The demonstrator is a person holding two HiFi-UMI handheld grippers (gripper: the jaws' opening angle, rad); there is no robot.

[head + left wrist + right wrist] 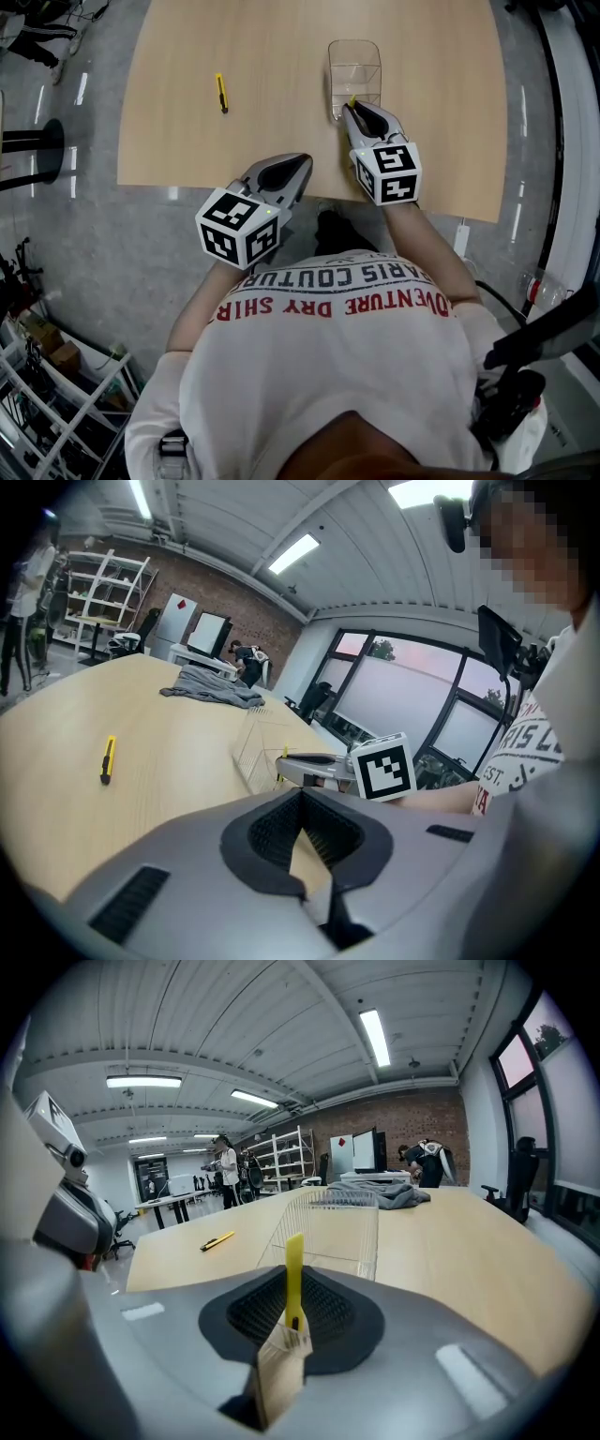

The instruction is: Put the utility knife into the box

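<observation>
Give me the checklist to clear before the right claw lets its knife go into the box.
1. Grip: right claw is shut on the held utility knife, its yellow end sticking out ahead. Ok.
2. Target: the clear box stands upright on the table with its top open. Ok.
3. Knife over the opening: in the right gripper view the box stands ahead of the knife tip. Not ok.
4. Left claw: shut, empty, back near the table edge and away from the box. Ok.
5. Second utility knife: lies on the table off to the left, out of the path. Ok.
</observation>
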